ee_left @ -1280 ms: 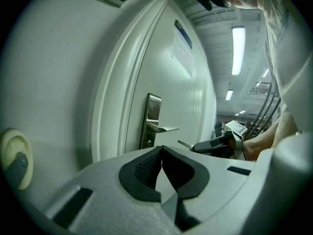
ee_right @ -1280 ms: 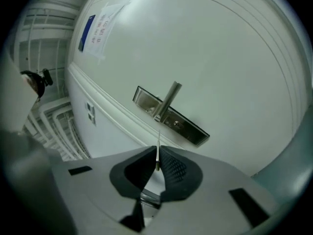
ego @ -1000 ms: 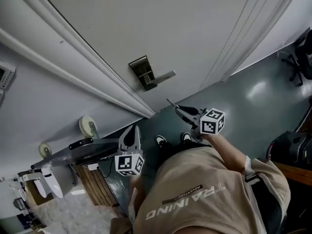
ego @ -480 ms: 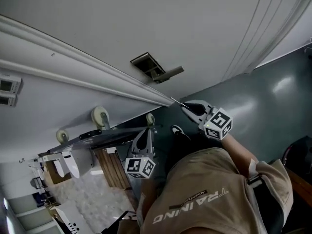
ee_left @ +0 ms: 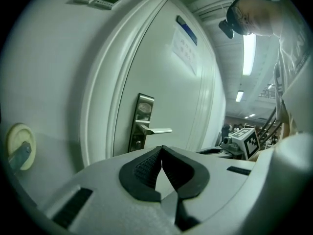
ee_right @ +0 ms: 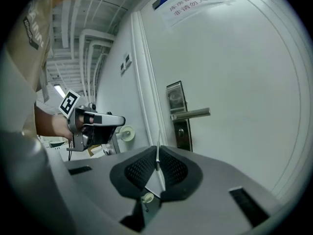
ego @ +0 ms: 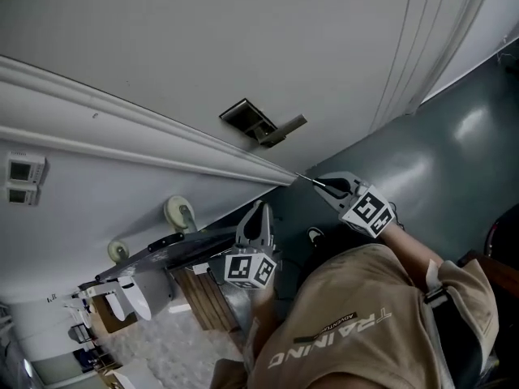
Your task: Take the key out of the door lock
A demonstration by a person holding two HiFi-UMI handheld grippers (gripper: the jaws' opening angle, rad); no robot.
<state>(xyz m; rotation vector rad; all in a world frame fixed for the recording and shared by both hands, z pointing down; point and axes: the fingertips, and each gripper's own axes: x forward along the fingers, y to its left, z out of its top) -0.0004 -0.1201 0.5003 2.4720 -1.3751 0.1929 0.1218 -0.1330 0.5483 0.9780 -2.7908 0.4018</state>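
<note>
Right gripper (ee_right: pixel 157 150) jaws pinch thin key (ee_right: pixel 158 163), blade pointing forward, well clear of door lock (ee_right: pixel 179 115). Left gripper (ee_left: pixel 161 151) jaws pressed together, nothing between, facing door.

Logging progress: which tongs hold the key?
The right tongs: a thin key is pinched between them; the left tongs are shut on nothing.
</note>
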